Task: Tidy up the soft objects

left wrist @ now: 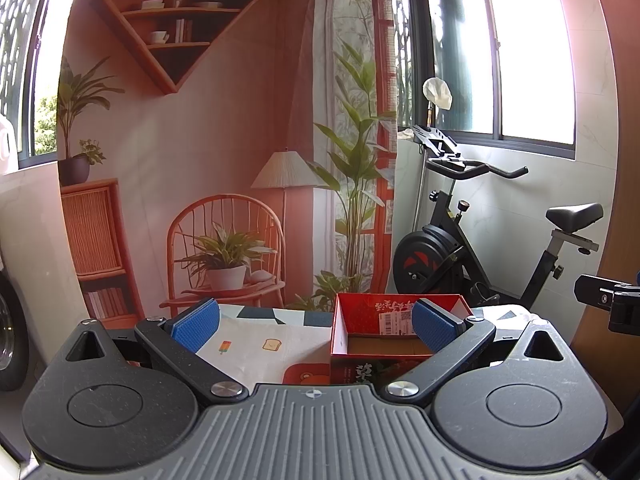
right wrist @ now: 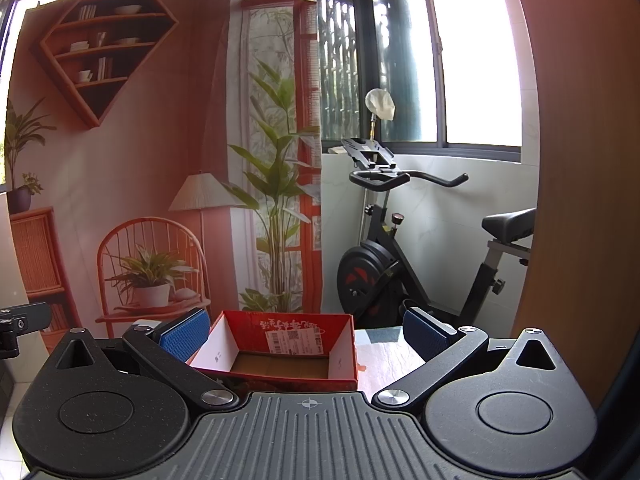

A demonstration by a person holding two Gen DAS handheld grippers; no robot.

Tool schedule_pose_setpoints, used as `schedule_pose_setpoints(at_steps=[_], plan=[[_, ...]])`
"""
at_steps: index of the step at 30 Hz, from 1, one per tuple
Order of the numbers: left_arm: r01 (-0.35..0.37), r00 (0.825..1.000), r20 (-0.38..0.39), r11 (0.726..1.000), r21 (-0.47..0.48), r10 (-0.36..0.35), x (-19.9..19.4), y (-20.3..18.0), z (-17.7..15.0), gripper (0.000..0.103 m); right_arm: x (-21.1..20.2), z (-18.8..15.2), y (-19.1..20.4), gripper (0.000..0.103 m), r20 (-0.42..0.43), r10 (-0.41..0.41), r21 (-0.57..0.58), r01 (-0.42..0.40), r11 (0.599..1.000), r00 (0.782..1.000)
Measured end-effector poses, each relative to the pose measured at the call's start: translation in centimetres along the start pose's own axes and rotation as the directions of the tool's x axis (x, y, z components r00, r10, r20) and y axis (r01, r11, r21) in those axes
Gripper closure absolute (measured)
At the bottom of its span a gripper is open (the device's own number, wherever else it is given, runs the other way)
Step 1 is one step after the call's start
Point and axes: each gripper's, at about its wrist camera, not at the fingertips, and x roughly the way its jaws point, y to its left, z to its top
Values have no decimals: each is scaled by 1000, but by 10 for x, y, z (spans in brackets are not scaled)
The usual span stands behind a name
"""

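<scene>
A red cardboard box (left wrist: 396,332) with white inner walls and a brown floor stands open on the table; it looks empty. It also shows in the right wrist view (right wrist: 280,348). My left gripper (left wrist: 316,326) is open and empty, held just in front of the box and a little to its left. My right gripper (right wrist: 306,334) is open and empty, with the box between its blue pads (right wrist: 184,334). No soft objects are in view in either frame.
The table carries a patterned cloth (left wrist: 256,344) with small food prints. An exercise bike (left wrist: 472,240) stands behind the table on the right. A printed backdrop (left wrist: 200,160) hangs behind. A wooden panel (right wrist: 580,160) is at the right edge.
</scene>
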Motion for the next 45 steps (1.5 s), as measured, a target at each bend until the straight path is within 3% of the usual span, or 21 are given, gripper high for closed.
schedule_pose_setpoints(at_steps=[9,13,21,24,29,33,38,45], plan=[[11,1000,2,1000,-2,-11,1,0,-2,0,2,-2,-1,0,2,20,11,-20,1000,1000],[-3,1000,18,1000,-5,3,11,0,-11,0,11,-16,-12,0,35,72,35,-73,997,997],[-31,998,-62,999,-41,29,65,9,-48,0,51,-66,-30,0,54,98,67,-102,993,994],[-43,991,-129,999,-18,41,89,10,-65,0,73,-87,-31,0,12,89,84,-90,992,996],[-5,977,-214,999,-46,-5,122,19,-101,0,109,-123,-34,0,-103,105,94,-96,991,989],[15,959,-282,997,-77,-36,147,25,-123,0,134,-152,-32,0,-185,63,85,-48,995,981],[9,950,-309,997,-71,-31,162,24,-138,0,153,-178,-42,0,-234,77,143,-44,989,969],[-6,930,-366,995,-99,-30,182,22,-150,1,175,-195,-43,1,-307,86,114,-53,992,948]])
